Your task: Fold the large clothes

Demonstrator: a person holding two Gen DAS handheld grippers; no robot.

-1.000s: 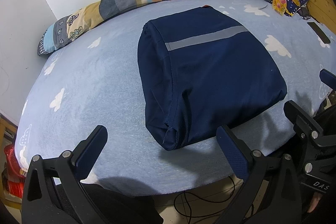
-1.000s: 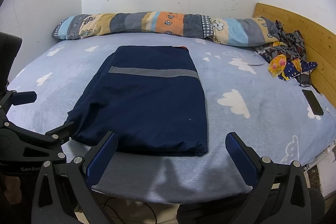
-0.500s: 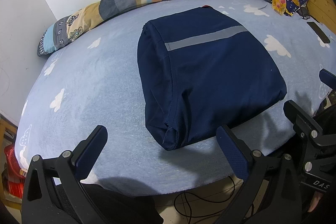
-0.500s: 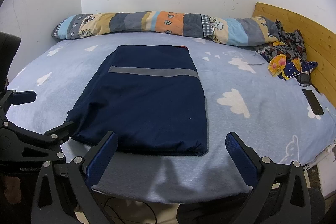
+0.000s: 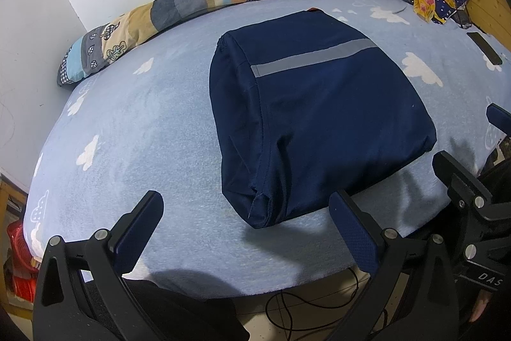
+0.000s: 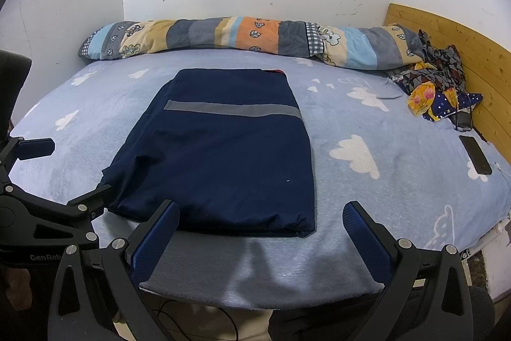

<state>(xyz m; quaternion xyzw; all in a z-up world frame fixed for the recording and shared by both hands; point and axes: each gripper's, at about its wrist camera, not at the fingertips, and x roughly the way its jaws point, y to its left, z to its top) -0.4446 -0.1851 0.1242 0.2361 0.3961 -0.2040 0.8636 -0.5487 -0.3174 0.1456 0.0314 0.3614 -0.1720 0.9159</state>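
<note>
Straight ahead of the left claw [image 5: 246, 226] lies the folded navy garment [image 5: 319, 114], its near corner just beyond the open fingers; off to that claw's left the bed [image 5: 143, 130] runs bare. The right claw [image 6: 260, 230] hangs wide apart at the garment's near edge, with clear sheet to its right. Farther right sit a phone [image 6: 476, 154] and crumpled cloths [image 6: 437, 91]; the rolled quilt [image 6: 239, 37] blocks the far side.
</note>
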